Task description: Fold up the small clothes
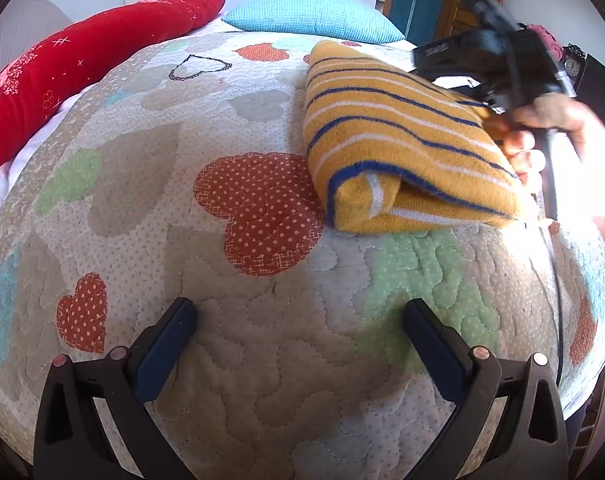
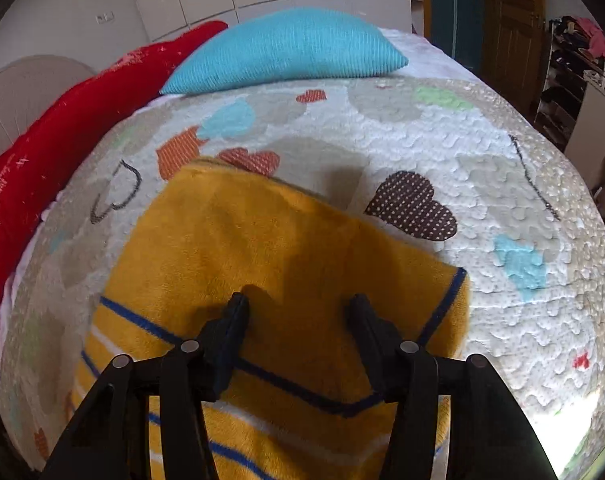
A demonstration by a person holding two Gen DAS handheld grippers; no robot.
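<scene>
The left gripper [image 1: 298,316] is hovering wide open over the quilt [image 1: 230,360], gripping nothing. The right gripper [image 2: 298,306] is gaping above the folded yellow striped garment [image 2: 238,232], seemingly not pinching it.

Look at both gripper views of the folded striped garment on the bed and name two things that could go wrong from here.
1. The right gripper hangs open over the yellow striped garment; dipping lower, its fingers could snag the fleece and drag the fold open.
2. The garment lies near the quilt edge, so a nudge might push it off.
</scene>
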